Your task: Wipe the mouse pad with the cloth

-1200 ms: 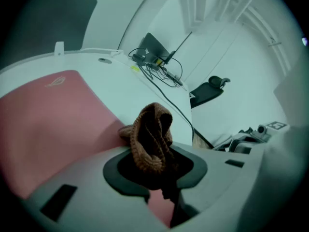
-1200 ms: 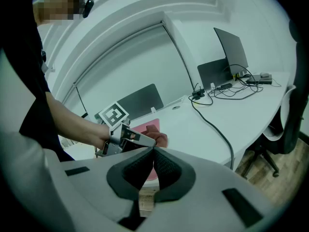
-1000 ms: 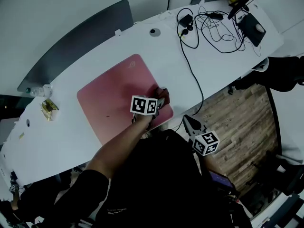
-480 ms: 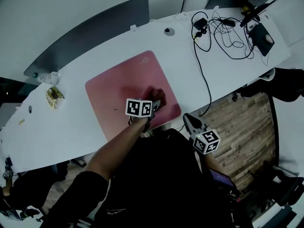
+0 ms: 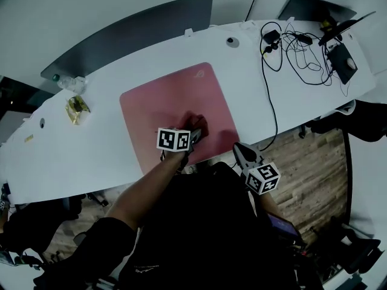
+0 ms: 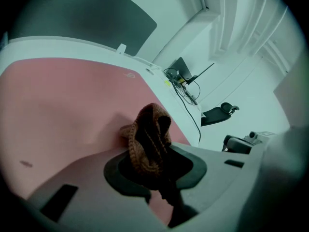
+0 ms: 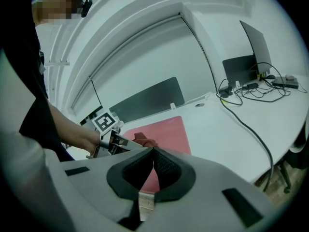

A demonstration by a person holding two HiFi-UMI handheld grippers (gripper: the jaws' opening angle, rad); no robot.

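As the left tool drags the cloth it grips, the cloth has moved from the right edge of the pad toward its middle (wipe under way, much unswept). Right tool idles closed and empty, off the counter.

The white table carries a pink mouse pad, tangled cables and a yellow packet.

Looking down on a long white tabletop running corner to corner, backed by a dark grey divider panel. Off to the right, wood-plank floor. All round, pale walls under soft, even light. Beyond the tabletop's far end, a black office chair.
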